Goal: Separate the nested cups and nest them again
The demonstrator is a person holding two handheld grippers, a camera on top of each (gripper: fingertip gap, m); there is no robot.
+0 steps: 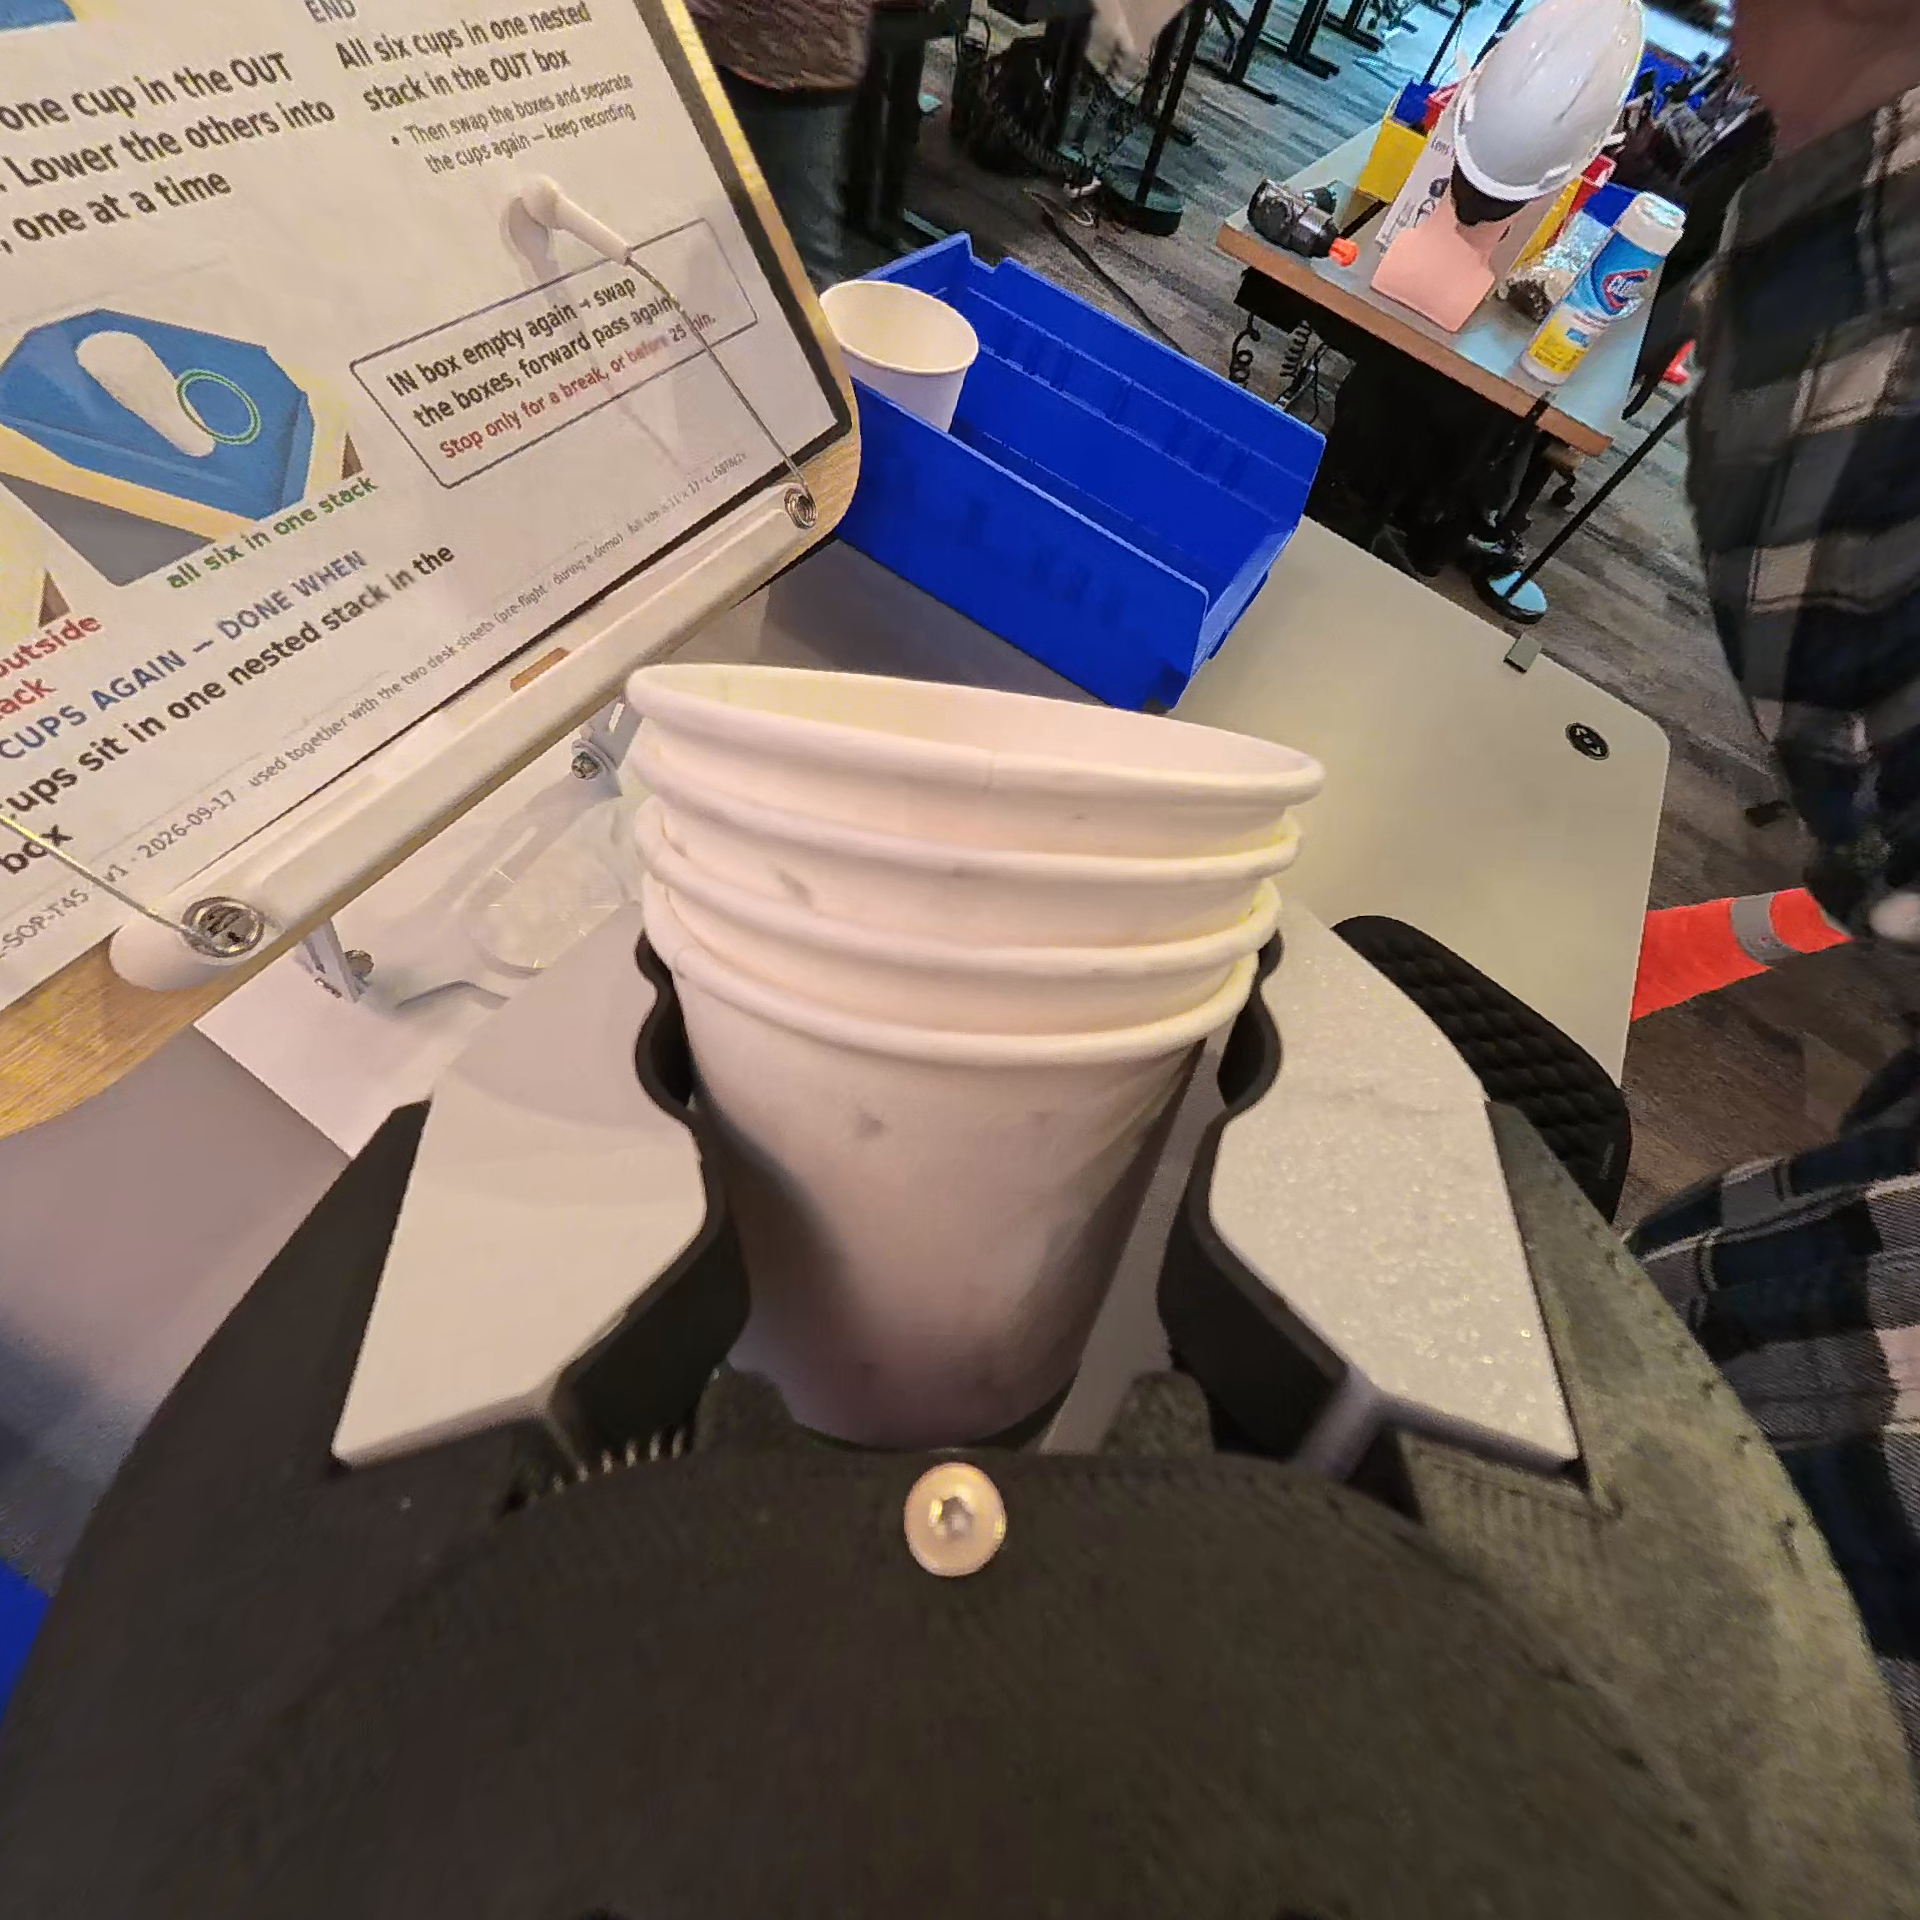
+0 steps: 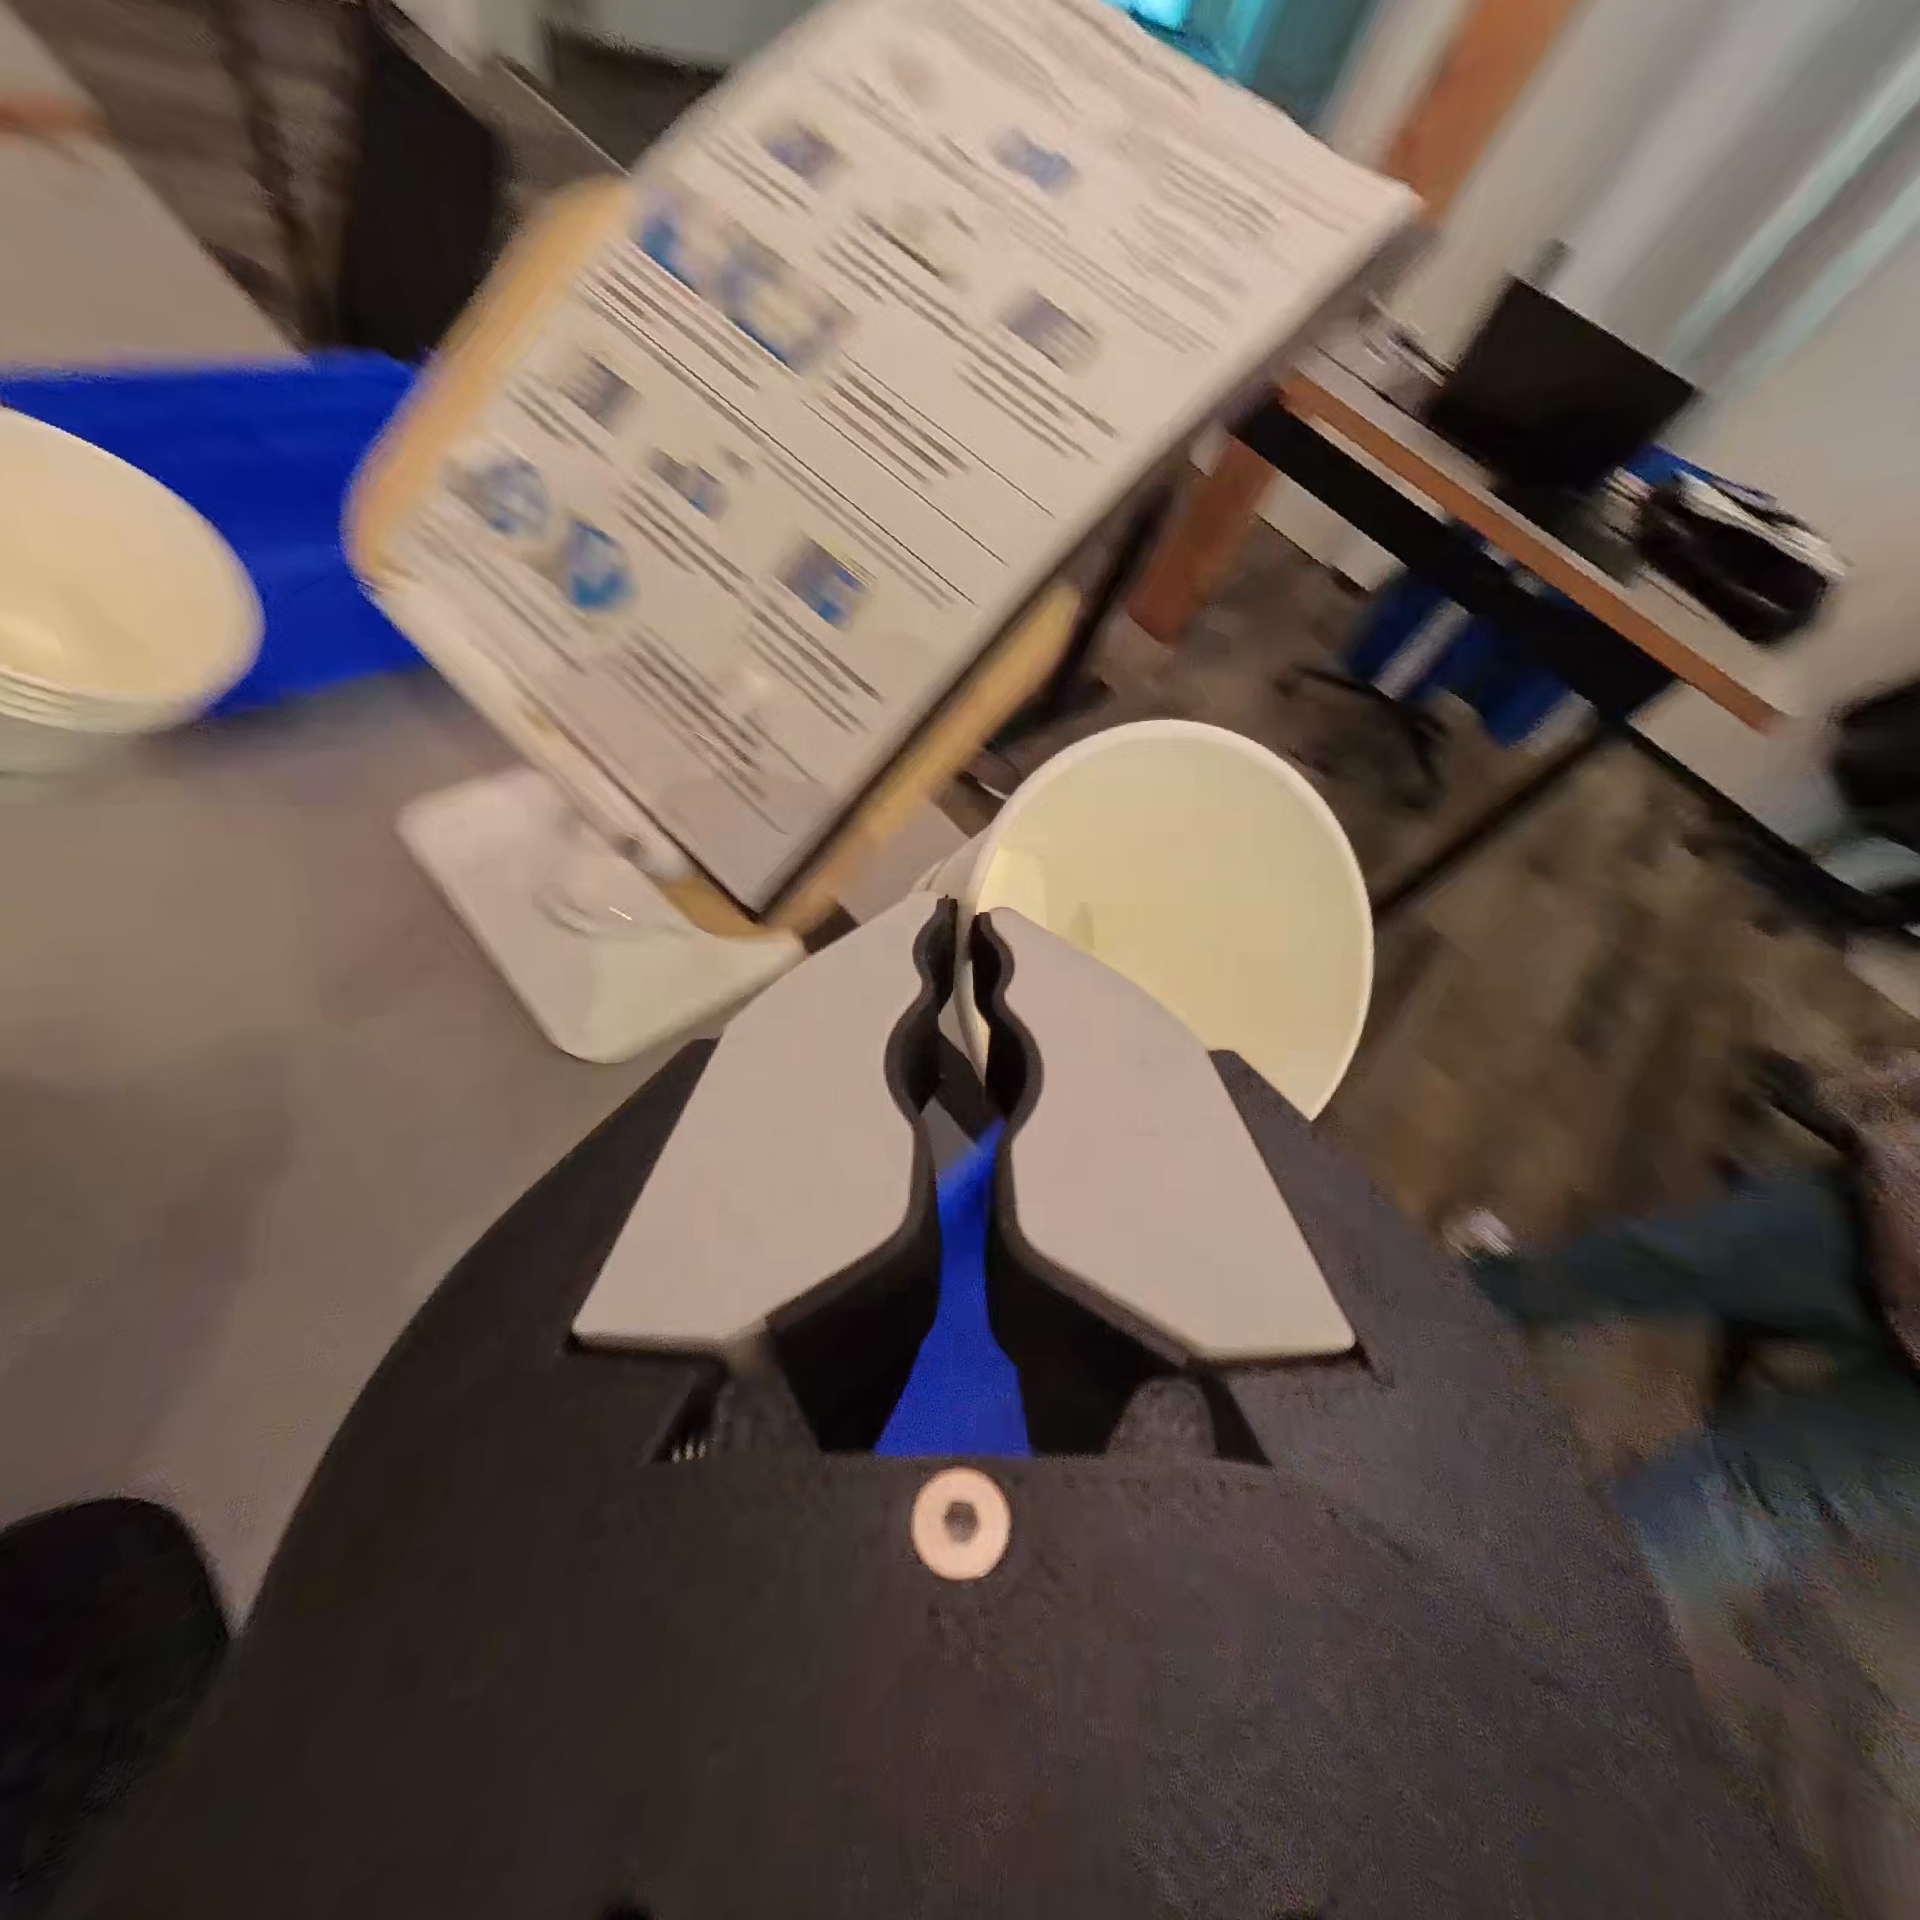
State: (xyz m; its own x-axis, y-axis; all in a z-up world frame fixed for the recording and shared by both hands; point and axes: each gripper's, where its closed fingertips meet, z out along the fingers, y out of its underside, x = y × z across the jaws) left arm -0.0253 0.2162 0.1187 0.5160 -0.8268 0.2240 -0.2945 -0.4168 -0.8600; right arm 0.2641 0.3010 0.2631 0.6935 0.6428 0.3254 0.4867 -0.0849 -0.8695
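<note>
Between left tool (image 1: 956, 997) pads, four nested cups (image 1: 961, 935); right tool (image 2: 966, 987), one cup (image 2: 1174, 904).

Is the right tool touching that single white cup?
Touching. The right wrist view shows the right tool shut on the single white cup's wall, one finger inside, one outside.

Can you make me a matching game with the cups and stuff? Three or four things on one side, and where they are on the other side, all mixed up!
Things:
1. Stack of white cups
2. Single white cup
3. Lone cup
4. White hard hat

Places:
A. On a far table
B. Standing in the blue bin
C. Between the left gripper's wide jaws
D. Wall pinched by the right gripper's jaws

Pairs: 1-C, 2-D, 3-B, 4-A
</note>
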